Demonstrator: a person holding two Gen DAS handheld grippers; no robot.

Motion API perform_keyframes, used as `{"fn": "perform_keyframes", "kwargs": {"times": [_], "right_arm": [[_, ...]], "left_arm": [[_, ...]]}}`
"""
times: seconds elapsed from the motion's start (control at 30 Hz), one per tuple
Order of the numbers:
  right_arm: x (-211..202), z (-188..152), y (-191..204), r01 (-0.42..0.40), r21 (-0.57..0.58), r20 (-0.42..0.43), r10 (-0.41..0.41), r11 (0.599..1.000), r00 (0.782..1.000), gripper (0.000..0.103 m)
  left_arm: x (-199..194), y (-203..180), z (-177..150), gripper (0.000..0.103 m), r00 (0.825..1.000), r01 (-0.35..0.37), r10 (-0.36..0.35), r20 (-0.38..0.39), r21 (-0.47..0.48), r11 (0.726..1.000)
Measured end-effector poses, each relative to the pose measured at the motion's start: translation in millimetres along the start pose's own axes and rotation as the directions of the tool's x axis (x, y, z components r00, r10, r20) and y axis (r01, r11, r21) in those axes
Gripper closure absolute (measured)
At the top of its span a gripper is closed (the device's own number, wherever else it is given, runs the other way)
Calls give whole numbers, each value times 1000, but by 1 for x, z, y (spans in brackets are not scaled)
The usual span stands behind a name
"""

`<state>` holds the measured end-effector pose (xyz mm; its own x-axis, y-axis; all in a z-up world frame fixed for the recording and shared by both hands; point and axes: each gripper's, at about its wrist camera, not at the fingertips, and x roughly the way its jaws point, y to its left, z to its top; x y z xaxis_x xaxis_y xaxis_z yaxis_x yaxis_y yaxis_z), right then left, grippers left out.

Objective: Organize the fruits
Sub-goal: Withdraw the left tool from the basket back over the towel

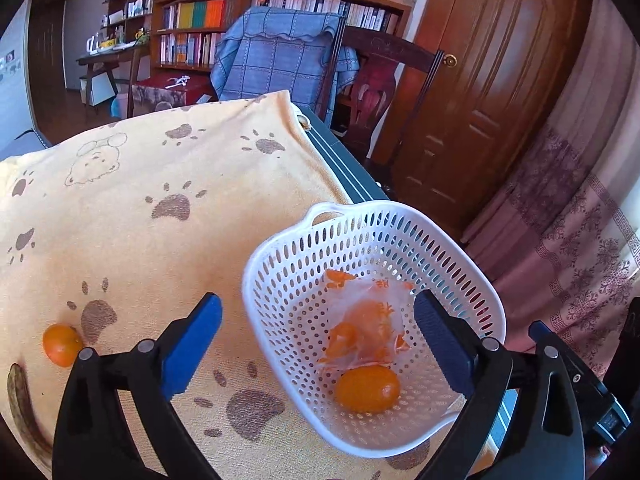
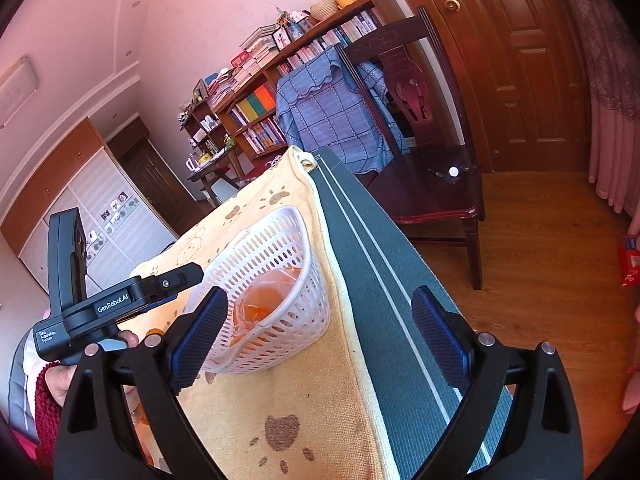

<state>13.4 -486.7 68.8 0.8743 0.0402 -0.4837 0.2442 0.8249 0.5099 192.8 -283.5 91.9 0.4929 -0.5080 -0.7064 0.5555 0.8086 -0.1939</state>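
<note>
A white plastic basket full of little holes (image 1: pixel 372 320) sits on a yellow towel with brown paw prints (image 1: pixel 160 208), close to the towel's right edge; the towel lies over a dark green mat with thin white stripes (image 2: pixel 384 280); inside the basket lies a round orange fruit (image 1: pixel 367 389), down at the near side of the bottom; just behind it, touching it, is a see-through plastic bag with orange fruit in it (image 1: pixel 362 328); the left gripper (image 1: pixel 320 344) hangs over the basket with its blue pads wide apart; one pad (image 1: pixel 192 344) is outside over the towel and the other is inside the basket near its right wall; nothing is pinched between them; the fruit in the basket is free; another small round orange fruit (image 1: pixel 62 344) rests on the towel, well off to the left of the basket; a brown, spotty banana (image 1: pixel 24 412) lies near it at the left edge; the right gripper (image 2: pixel 320 332) is also spread wide and grips nothing; it hangs near the basket, one pad in front of the basket's wall and one over the green mat; a hand (image 2: pixel 60 380) in a dark red knitted sleeve holds the left gripper's black handle.
</note>
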Motion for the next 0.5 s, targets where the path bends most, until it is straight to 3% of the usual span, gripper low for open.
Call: {"fn": "perform_keyframes", "kwargs": {"times": [0.37, 0.5], "right_arm": [[-2, -16, 33, 21, -66, -27, -22, 998, 999, 3], [-4, -22, 48, 12, -87, -27, -15, 996, 1000, 3]], "left_arm": [[-50, 32, -14, 5, 981, -164, 168, 101, -51, 985], [-73, 50, -21, 5, 972, -186, 197, 128, -88, 979]]}}
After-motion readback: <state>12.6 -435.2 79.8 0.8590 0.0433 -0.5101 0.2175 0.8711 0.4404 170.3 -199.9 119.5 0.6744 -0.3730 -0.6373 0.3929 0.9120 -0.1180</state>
